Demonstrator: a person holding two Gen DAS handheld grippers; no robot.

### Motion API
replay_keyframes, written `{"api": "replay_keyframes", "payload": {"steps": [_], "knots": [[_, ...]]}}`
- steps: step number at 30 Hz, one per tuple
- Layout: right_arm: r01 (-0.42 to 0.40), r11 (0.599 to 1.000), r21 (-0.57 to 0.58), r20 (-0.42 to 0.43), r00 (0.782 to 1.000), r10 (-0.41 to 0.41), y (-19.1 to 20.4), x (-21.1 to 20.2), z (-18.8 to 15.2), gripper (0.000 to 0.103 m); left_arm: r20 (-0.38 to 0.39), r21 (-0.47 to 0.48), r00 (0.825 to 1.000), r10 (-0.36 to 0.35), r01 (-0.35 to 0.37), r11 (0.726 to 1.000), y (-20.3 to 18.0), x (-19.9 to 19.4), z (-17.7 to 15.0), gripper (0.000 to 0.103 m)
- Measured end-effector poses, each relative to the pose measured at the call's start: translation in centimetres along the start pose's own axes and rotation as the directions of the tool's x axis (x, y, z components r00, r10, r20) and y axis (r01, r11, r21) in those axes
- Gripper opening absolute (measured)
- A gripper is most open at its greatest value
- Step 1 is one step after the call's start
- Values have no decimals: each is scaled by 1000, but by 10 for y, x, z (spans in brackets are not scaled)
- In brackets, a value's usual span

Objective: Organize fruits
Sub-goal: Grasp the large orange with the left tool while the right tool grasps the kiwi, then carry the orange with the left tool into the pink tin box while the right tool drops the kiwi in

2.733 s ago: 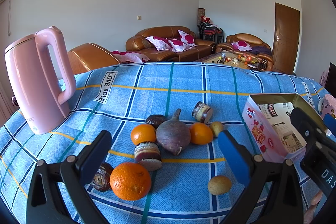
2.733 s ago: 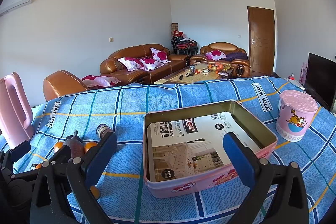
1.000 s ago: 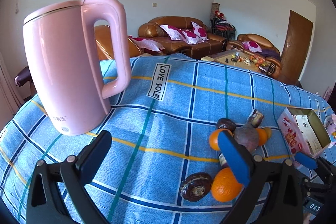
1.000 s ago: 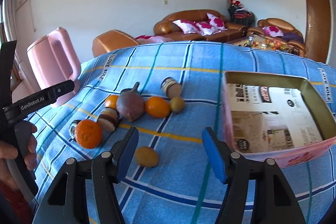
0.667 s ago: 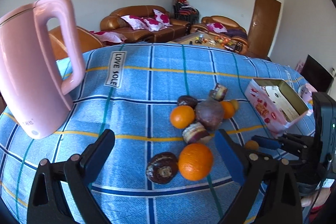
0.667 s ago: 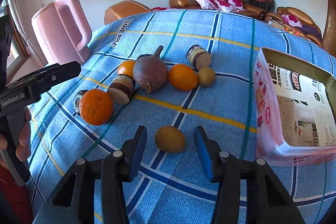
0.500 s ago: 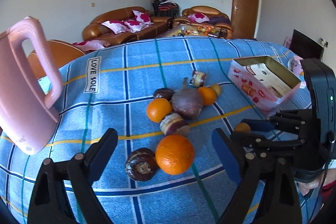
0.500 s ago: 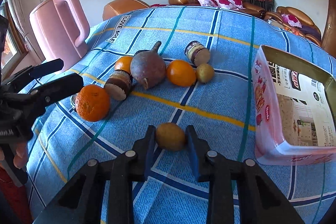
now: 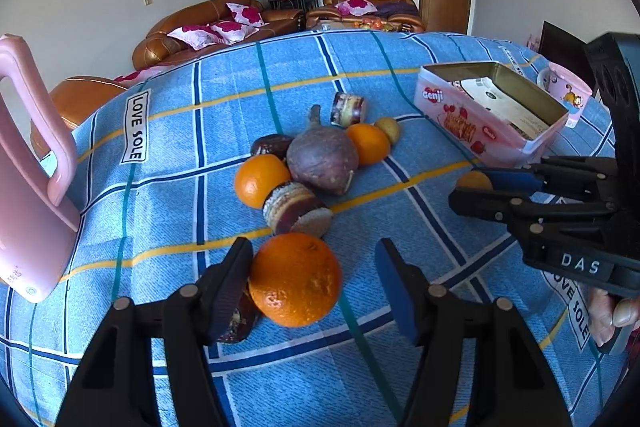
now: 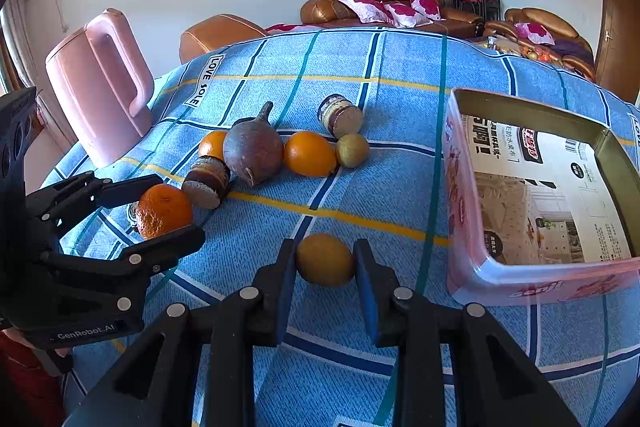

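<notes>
Right wrist view: a small yellow-brown fruit [image 10: 325, 259] is pinched between the pads of the right gripper [image 10: 325, 269], beside the open pink tin [image 10: 520, 291] at the tablecloth's right. An orange [image 9: 295, 279] lies between the closing jaws of the left gripper [image 9: 316, 285], touching the left pad, the right pad clear.

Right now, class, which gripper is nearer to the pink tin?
Right. The right gripper, shut on a small yellow-brown fruit, sits just beside the pink tin. The left gripper, closing around an orange, is farther off across the cloth.
</notes>
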State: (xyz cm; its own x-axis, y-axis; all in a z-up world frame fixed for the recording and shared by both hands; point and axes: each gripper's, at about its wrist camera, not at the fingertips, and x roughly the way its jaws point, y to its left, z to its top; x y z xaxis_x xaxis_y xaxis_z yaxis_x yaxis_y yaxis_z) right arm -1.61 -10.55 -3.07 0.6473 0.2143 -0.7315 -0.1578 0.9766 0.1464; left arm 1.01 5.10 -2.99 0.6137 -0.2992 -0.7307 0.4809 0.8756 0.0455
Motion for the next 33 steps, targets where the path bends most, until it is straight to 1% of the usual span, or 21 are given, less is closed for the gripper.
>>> {"api": "replay_keyframes", "payload": {"steps": [2, 5, 6, 8, 11, 13, 15, 16, 17, 18, 22, 26, 29, 30, 31, 33], "knots": [[0, 1000, 1, 6, 1000, 0, -1, -2, 0, 31, 1, 4, 1000, 20, -20, 1000, 2, 0, 0, 61], [-5, 1000, 6, 8, 1000, 5, -3, -4, -1, 31, -2, 1, 996, 89, -89, 996, 6, 1, 0, 63], [-7, 1000, 7, 7, 1000, 7, -4, -3, -1, 31, -5, -9, 995, 98, -98, 995, 9, 1, 0, 63], [-8, 1000, 8, 5, 1000, 8, -5, -4, -2, 31, -6, -23, 996, 90, -90, 996, 13, 0, 0, 63], [-9, 1000, 7, 2, 1000, 9, -4, -3, -2, 31, -11, 7, 994, 104, -104, 995, 9, 1, -1, 63], [-11, 1000, 7, 0, 1000, 11, -5, -3, -2, 31, -11, 2, 995, 101, -101, 995, 10, 0, 0, 63], [-7, 1000, 7, 1, 1000, 7, -5, -3, -2, 31, -7, -24, 995, 99, -99, 995, 15, -1, 0, 55], [-6, 1000, 8, 2, 1000, 6, -5, -3, -3, 31, -7, -38, 996, 91, -91, 995, 18, -1, 0, 54], [-7, 1000, 10, 2, 1000, 7, -5, -3, -3, 31, -5, -43, 996, 84, -84, 996, 18, -1, 1, 51], [-7, 1000, 11, 3, 1000, 7, -6, -3, -3, 31, -11, -46, 998, 65, -65, 997, 18, -1, 0, 45], [-2, 1000, 13, 6, 1000, 2, -6, -4, -3, 31, -8, -26, 997, 78, -79, 997, 13, 0, 0, 46], [-4, 1000, 17, 18, 1000, 4, -7, -6, -2, 31, -5, -44, 999, 52, -53, 998, 15, -2, 0, 46], [-5, 1000, 25, 34, 999, 4, -9, -9, -1, 31, -4, -42, 999, 40, -40, 998, 15, -2, 0, 46], [-9, 999, 30, 43, 999, 7, -10, -11, 0, 31, -8, -33, 999, 46, -46, 998, 13, -1, -1, 47], [-14, 999, 37, 52, 999, 12, -11, -13, 0, 31, -11, -21, 998, 59, -59, 998, 11, 0, -1, 50], [-19, 999, 46, 62, 998, 16, -13, -15, 1, 31, -44, -12, 996, 77, -78, 997, 9, 7, -2, 51]]}}
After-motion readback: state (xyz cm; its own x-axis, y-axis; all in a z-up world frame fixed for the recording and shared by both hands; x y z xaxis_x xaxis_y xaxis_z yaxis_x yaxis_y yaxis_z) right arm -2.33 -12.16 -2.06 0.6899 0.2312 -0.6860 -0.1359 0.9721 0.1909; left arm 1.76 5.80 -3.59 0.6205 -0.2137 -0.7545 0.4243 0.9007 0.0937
